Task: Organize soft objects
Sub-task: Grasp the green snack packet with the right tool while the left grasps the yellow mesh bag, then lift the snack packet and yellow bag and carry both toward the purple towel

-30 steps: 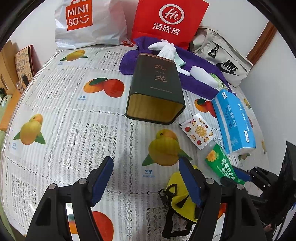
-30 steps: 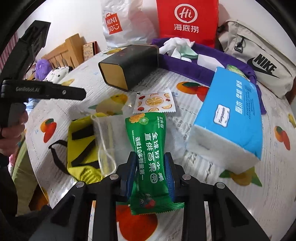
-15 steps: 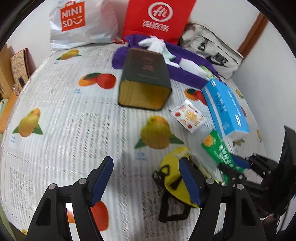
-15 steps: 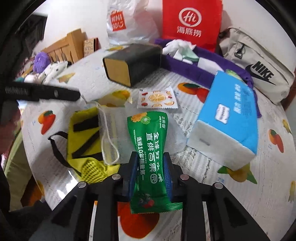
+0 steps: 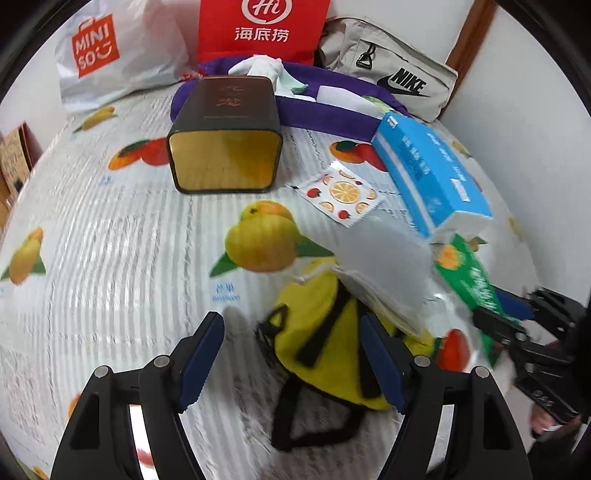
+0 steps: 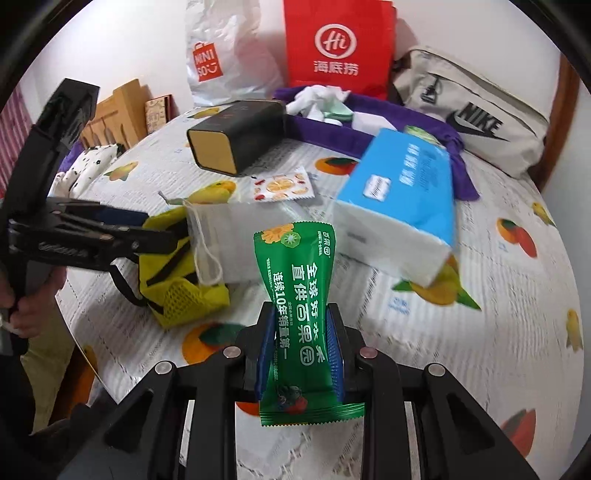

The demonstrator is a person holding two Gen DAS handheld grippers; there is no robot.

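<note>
My right gripper [image 6: 300, 341] is shut on a green snack packet [image 6: 295, 295] and holds it up off the table; the packet also shows in the left wrist view [image 5: 467, 273]. My left gripper [image 5: 291, 354] is open and empty, its fingers either side of a yellow mesh pouch with black straps [image 5: 325, 343], low over it. A translucent white drawstring bag [image 6: 236, 240] lies on the pouch. A blue tissue pack [image 6: 402, 199] and a small fruit-print sachet [image 5: 341, 194] lie further back.
A dark tin [image 5: 225, 133] lies on its side with its open end toward me. Behind it sit a purple cloth bag [image 5: 325, 107] with white items, a red bag [image 5: 262, 29], a Miniso bag [image 5: 110, 55] and a Nike bag [image 5: 391, 70]. The table's edge is at the left [image 6: 85, 354].
My left gripper has moved forward and right, so the yellow pouch now lies between its open fingers. My right gripper has lifted the green packet off the table.
</note>
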